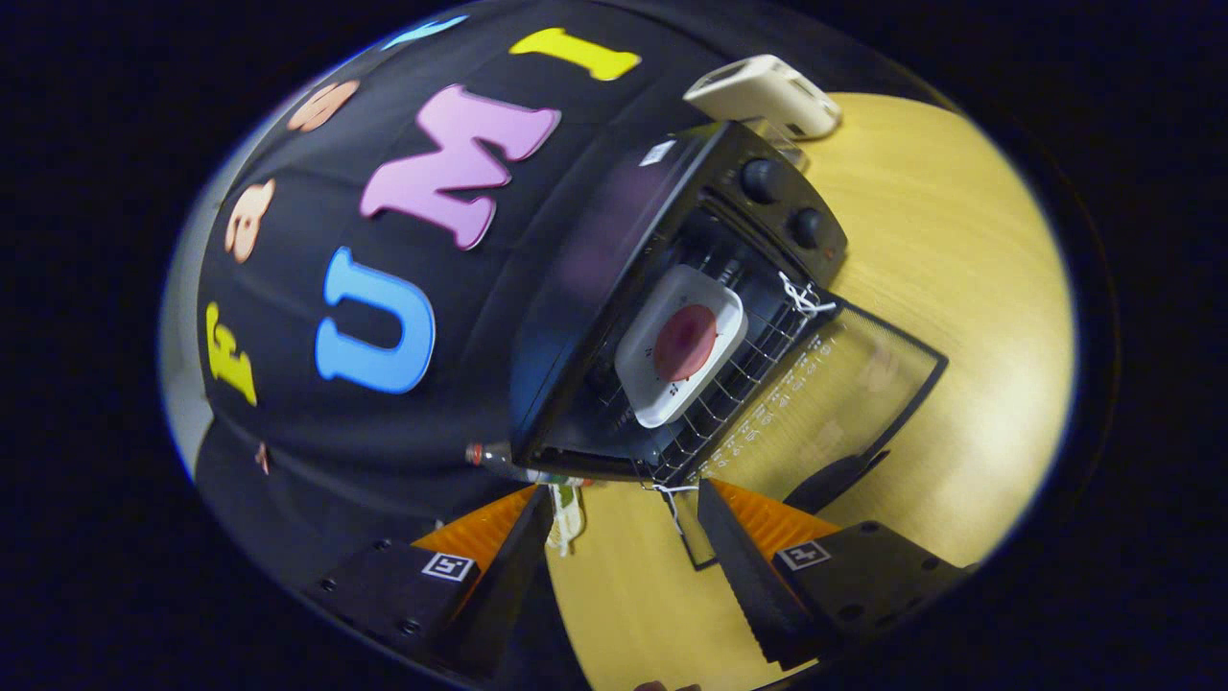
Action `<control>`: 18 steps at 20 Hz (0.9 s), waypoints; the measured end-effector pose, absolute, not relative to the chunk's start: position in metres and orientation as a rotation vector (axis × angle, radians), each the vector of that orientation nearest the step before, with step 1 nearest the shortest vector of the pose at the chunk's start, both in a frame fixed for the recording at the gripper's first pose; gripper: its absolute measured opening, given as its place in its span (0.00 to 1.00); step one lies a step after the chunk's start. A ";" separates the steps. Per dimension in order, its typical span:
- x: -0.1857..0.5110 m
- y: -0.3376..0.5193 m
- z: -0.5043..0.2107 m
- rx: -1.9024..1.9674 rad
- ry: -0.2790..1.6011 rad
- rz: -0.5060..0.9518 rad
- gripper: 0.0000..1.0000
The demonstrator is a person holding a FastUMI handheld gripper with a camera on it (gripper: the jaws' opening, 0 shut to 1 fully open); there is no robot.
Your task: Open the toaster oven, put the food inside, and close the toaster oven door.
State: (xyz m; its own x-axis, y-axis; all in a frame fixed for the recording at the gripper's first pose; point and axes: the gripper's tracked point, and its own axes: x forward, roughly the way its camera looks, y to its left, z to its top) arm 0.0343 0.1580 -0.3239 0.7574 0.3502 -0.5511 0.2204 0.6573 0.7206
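Note:
A black toaster oven [614, 240] stands on the wooden table, seen rolled to one side. Its glass door [835, 393] hangs fully open, with the dark handle [830, 480] at its outer edge. A white square plate [662, 374] with a round red piece of food [686, 343] rests on the wire rack [739, 384] inside the oven. Two black knobs [763, 179] sit on the control panel. My gripper [633, 566] is open, with nothing between its fingers, a short way back from the oven's mouth and the door's corner.
A white box-like device [767, 96] lies behind the oven. A small bottle with a red cap [518, 465] lies beside the oven, just ahead of the fingers. Bare wooden tabletop [959, 240] spreads beyond the door.

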 end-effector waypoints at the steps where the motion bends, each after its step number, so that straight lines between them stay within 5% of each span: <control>1: 0.024 0.154 -0.329 0.767 0.736 0.108 0.98; 8: -0.023 0.107 -0.389 0.040 0.887 0.105 0.99; 18: -0.030 0.122 -0.449 0.014 1.079 0.066 0.99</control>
State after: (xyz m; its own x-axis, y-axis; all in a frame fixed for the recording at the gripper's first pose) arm -0.0298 0.1221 -0.4489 0.4701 0.0605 -0.8805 -0.0473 0.9979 0.0433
